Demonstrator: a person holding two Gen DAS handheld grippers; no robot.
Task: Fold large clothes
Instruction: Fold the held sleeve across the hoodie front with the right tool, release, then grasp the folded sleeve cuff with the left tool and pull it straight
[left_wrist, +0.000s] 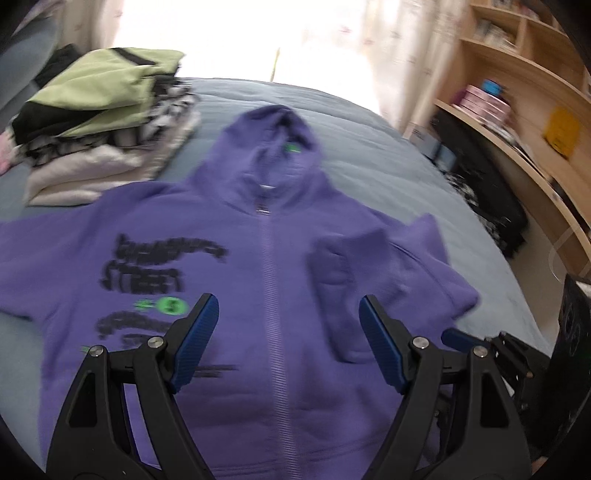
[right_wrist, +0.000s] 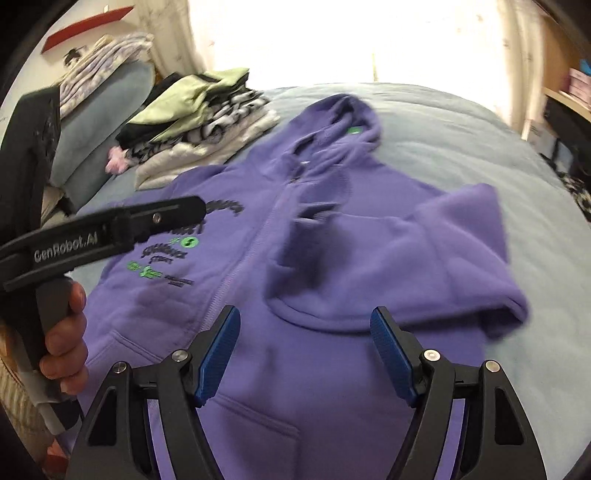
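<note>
A purple hoodie (left_wrist: 258, 258) lay face up on a bed (left_wrist: 369, 155) covered in a pale blue-grey quilt. Its long axis ran from near to far: the hem sat closest to the cameras, the hood (left_wrist: 273, 147) pointed away toward the bright window, and the zipper (left_wrist: 271, 295) ran straight up the middle. The sleeve (right_wrist: 461, 251) on the right was folded inward across the chest, with its cuff lying near the zipper. The sleeve on the left spread outward, past the black and green print (left_wrist: 159, 280).

The left tool (left_wrist: 288, 325) hovered over the lower front of the hoodie with its jaws wide apart and nothing between them. The right tool (right_wrist: 306, 339) also stood open and empty, just above the folded sleeve's lower edge. In the right wrist view, a hand (right_wrist: 66, 332) gripped the handle of the left tool at the left edge.

A stack of folded clothes (left_wrist: 103, 129) sat on the far left of the bed, topped by a light green piece. Wooden shelves (left_wrist: 517, 92) stood on the right.
</note>
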